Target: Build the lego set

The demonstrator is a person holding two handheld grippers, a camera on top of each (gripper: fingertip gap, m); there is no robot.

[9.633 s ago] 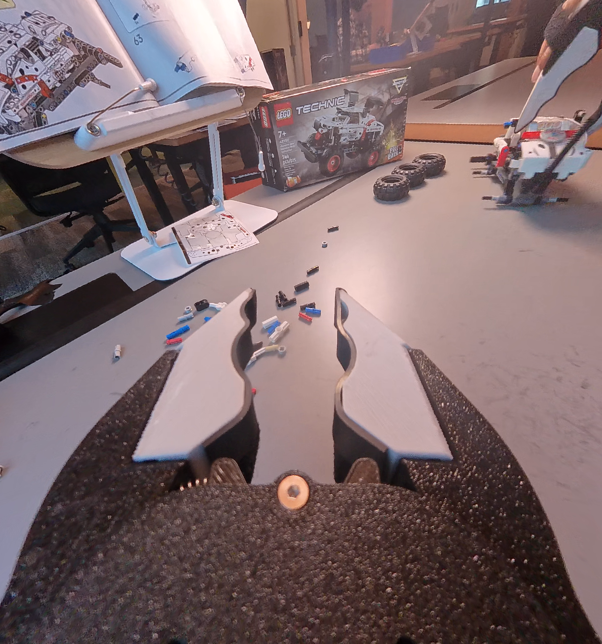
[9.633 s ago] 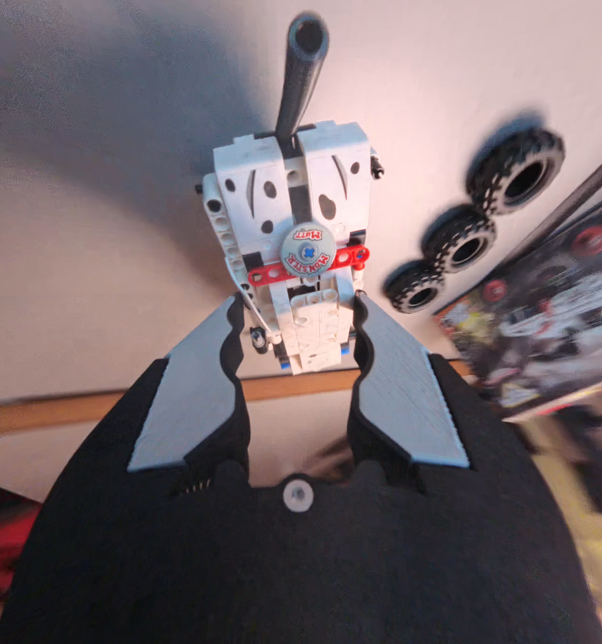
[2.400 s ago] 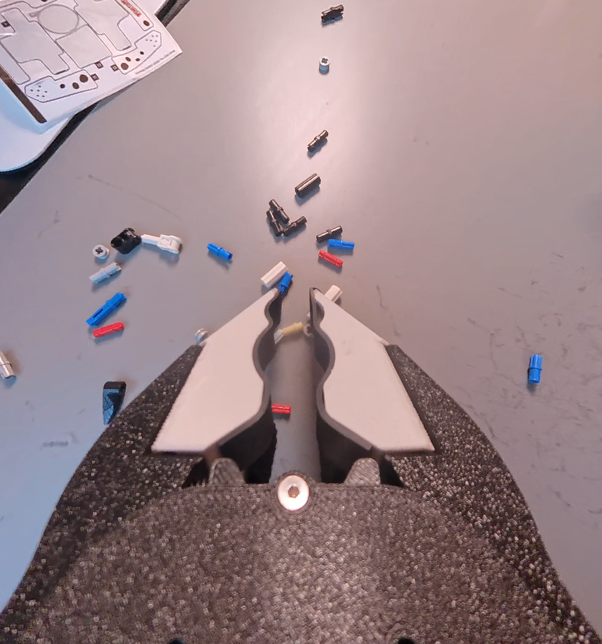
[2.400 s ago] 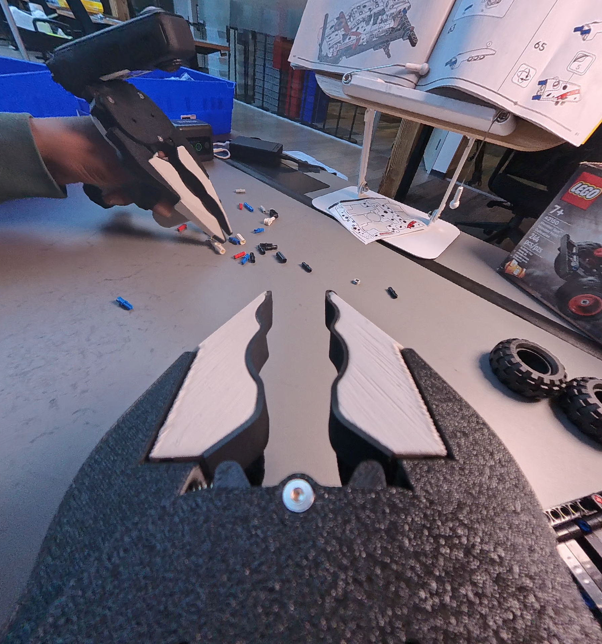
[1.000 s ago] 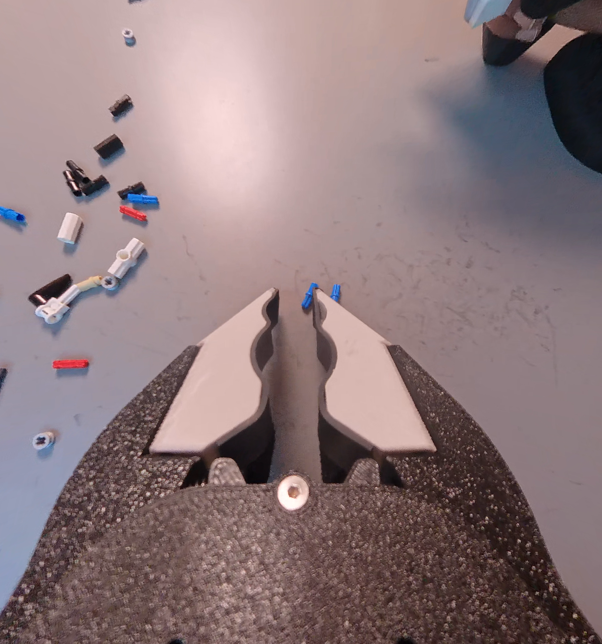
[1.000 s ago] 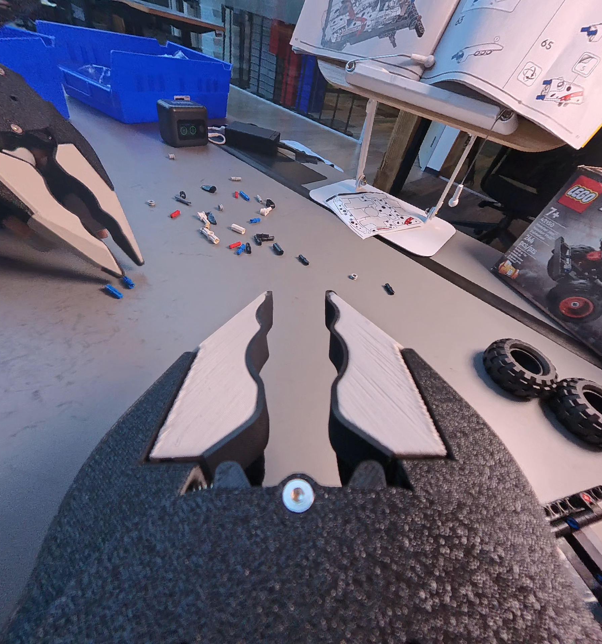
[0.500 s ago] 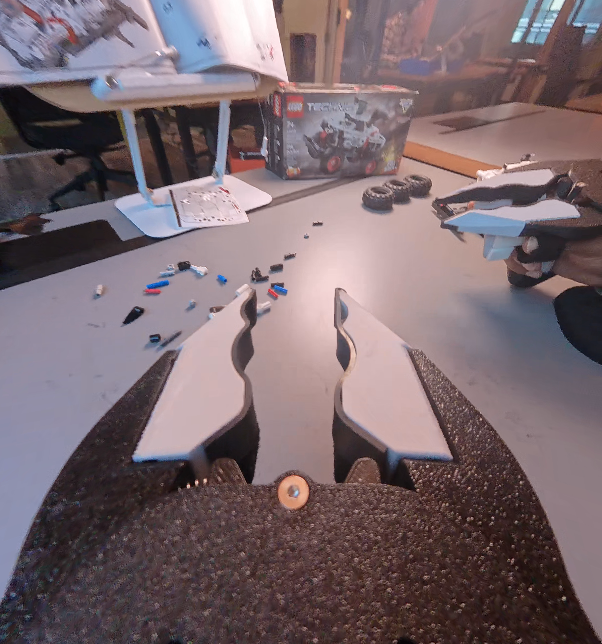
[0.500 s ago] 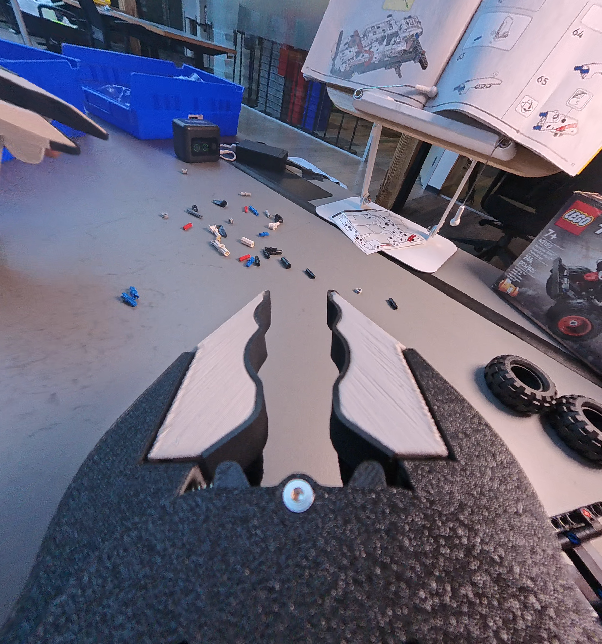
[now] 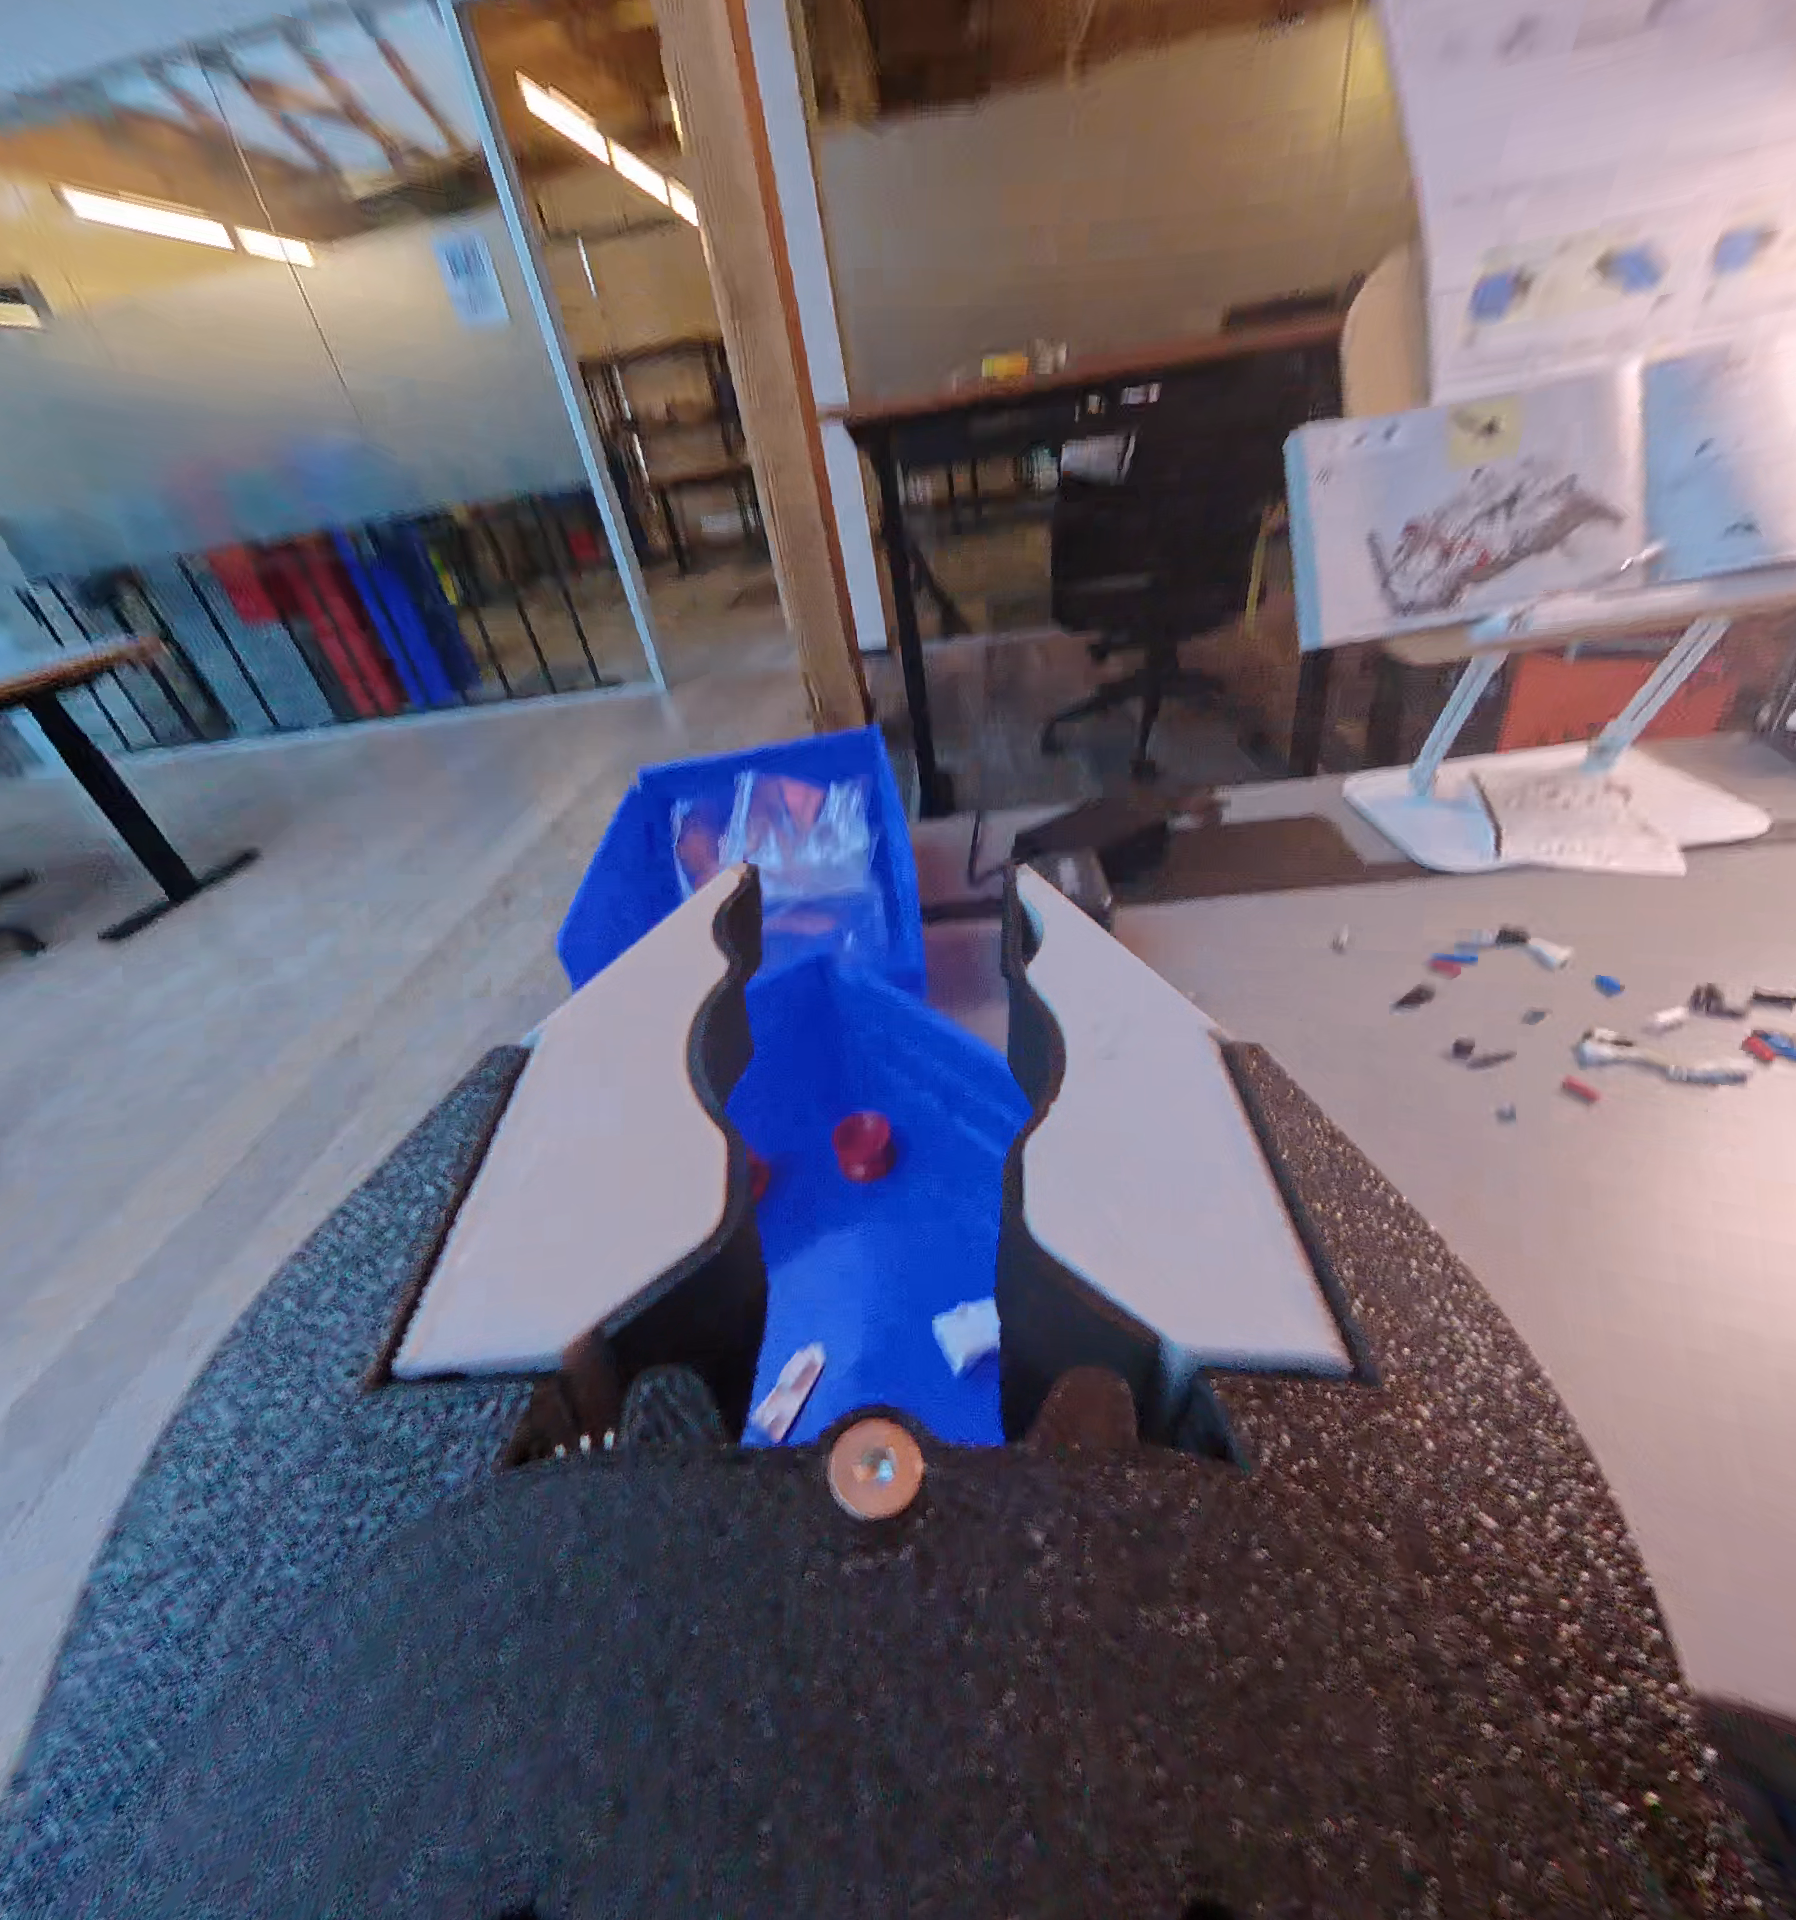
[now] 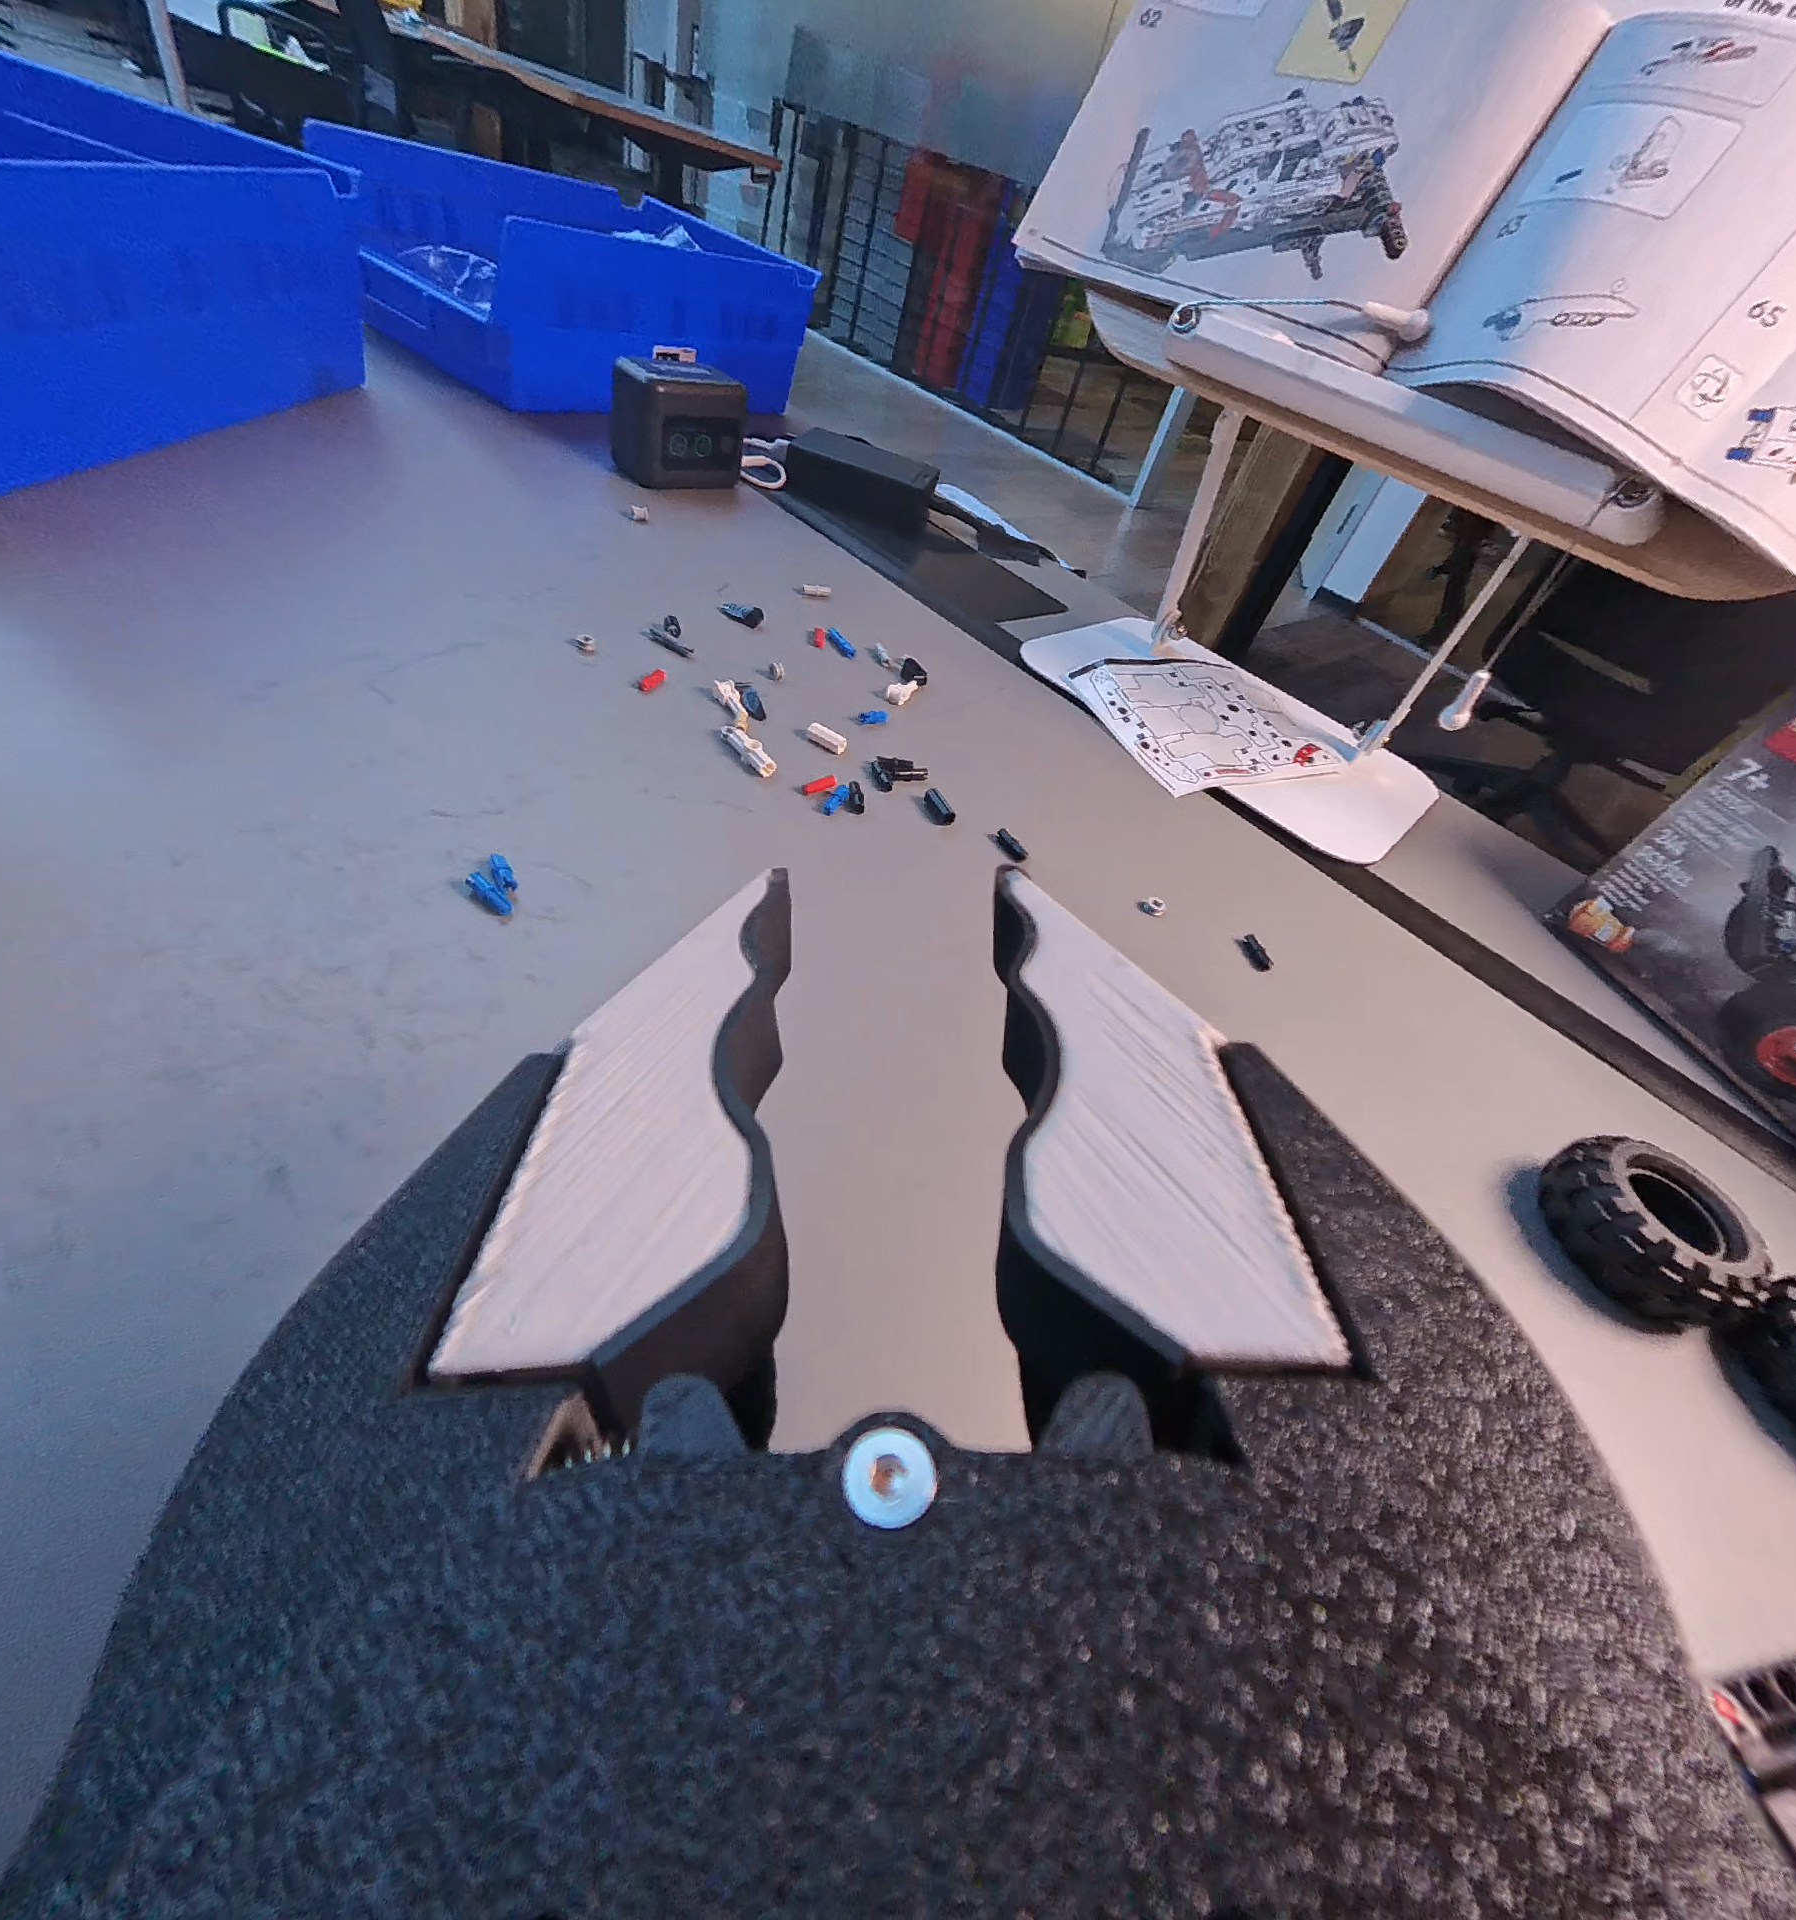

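My left gripper (image 9: 881,899) is open and empty, held above a blue bin (image 9: 873,1049) that holds a red round piece (image 9: 861,1143) and small white pieces. A second blue bin (image 9: 613,894) with clear bags stands behind it. My right gripper (image 10: 892,896) is open and empty, low over the grey table (image 10: 198,1039). Several small loose lego pins (image 10: 821,738) lie scattered ahead of it. Two blue pins (image 10: 491,885) lie apart at the left. Black tyres (image 10: 1652,1231) lie at the right. The loose pins also show in the left wrist view (image 9: 1642,1029).
An open instruction booklet (image 10: 1496,187) rests on a white stand (image 10: 1320,800), with a sticker sheet (image 10: 1206,732) on its base. The lego box (image 10: 1746,935) stands at the right. Blue bins (image 10: 125,281), a small black cube device (image 10: 678,434) and a black adapter (image 10: 863,480) are at the back left. My hands' fingertips stand some 55 cm from each other.
My left gripper has swung left, away from the loose pins and the two blue pins, and now hangs over the blue bins. My right gripper has barely moved and stays open.
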